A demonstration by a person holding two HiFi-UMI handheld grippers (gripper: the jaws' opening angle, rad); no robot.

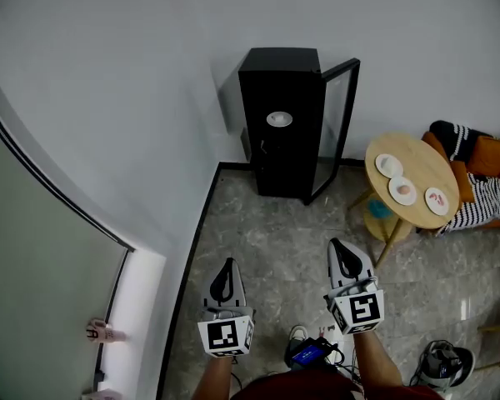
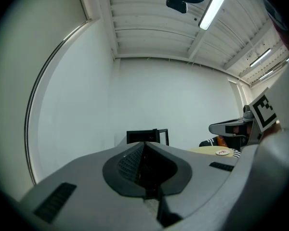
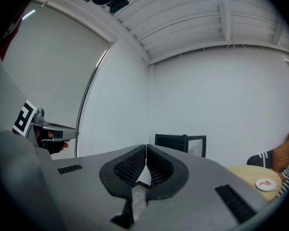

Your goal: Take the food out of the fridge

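The black fridge (image 1: 279,123) stands against the far wall with its glass door (image 1: 337,127) swung open to the right. A small white dish (image 1: 279,119) rests on its top. Its inside is not visible from here. My left gripper (image 1: 227,263) and right gripper (image 1: 337,244) are held side by side over the floor, well short of the fridge, both pointing at it. Both are shut and empty. The fridge (image 2: 143,136) shows far ahead beyond the left gripper (image 2: 144,144), and the fridge (image 3: 171,141) likewise beyond the right gripper (image 3: 146,147).
A round wooden table (image 1: 417,161) with three small plates (image 1: 402,190) stands right of the fridge, a stool (image 1: 383,217) beneath it. A sofa with orange cushions (image 1: 487,161) is at far right. A white wall (image 1: 108,140) runs along the left. A bag (image 1: 442,363) lies on the floor.
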